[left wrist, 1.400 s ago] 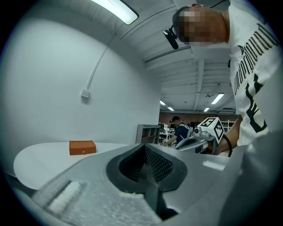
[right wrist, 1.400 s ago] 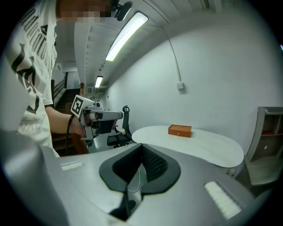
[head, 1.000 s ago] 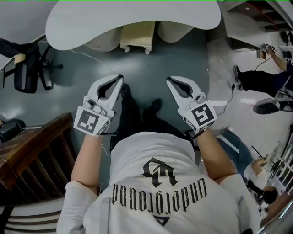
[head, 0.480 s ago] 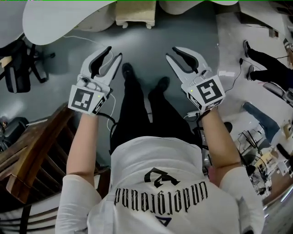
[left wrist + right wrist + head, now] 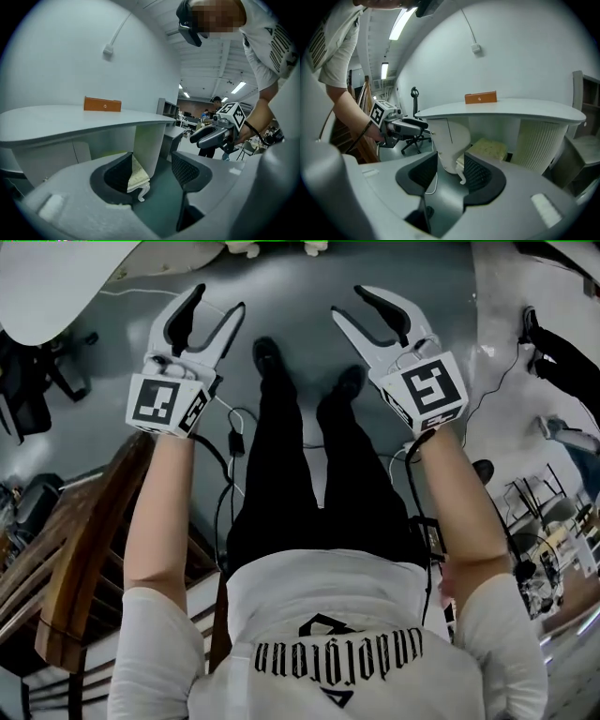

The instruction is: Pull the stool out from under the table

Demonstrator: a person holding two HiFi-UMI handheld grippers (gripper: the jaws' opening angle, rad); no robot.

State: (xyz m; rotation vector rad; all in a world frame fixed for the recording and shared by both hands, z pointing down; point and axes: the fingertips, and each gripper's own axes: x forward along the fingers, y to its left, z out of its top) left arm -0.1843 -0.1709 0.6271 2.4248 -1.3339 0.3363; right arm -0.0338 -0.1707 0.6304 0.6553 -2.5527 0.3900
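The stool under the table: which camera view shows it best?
The right gripper view: the stool shows its cream cushion and a curved leg under the table. The left gripper view gives one corner and a leg; the head view only scraps at its top edge.

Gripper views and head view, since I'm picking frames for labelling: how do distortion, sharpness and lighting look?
Left gripper view: strong fisheye with dark corners, the table edge bowed. Right gripper view: same bowing, ceiling lights blown out, the stool fairly sharp. Head view: even light, glare on the pale floor at right.
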